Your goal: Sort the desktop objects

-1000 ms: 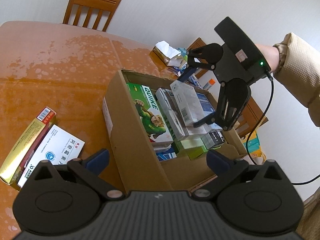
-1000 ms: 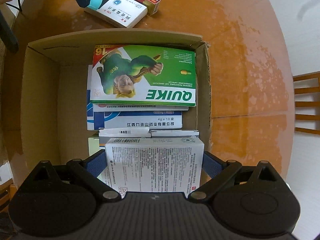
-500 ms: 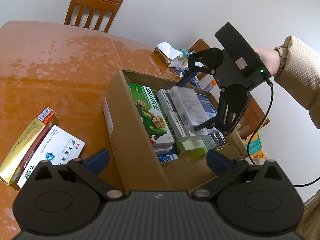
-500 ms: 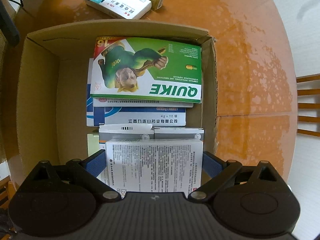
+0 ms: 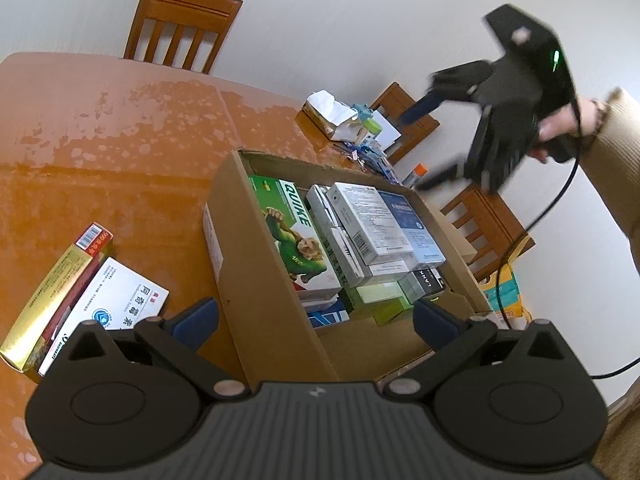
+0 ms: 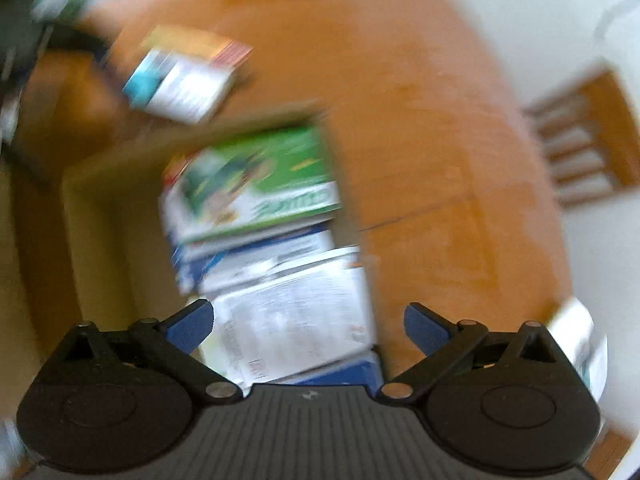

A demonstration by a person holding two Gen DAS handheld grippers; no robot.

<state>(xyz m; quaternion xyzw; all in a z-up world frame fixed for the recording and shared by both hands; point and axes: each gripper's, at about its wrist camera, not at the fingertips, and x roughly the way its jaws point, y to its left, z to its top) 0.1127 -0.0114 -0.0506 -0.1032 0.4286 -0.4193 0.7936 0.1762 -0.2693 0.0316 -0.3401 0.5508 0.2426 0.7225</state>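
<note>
Home dining room: glossy orange-brown wooden table point(image 5: 120, 128), matching slat-back wooden chairs point(image 5: 182, 24) along a plain white wall point(image 5: 340, 20), tissue box point(image 5: 320, 114) and household clutter on the far edge.

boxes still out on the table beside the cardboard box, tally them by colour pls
White box with blue logo: 1
Gold box with red end: 1
Total: 2, lying side by side, clear of the cardboard box. A dark red layer shows between them; I cannot tell whether it is a third box.
</note>
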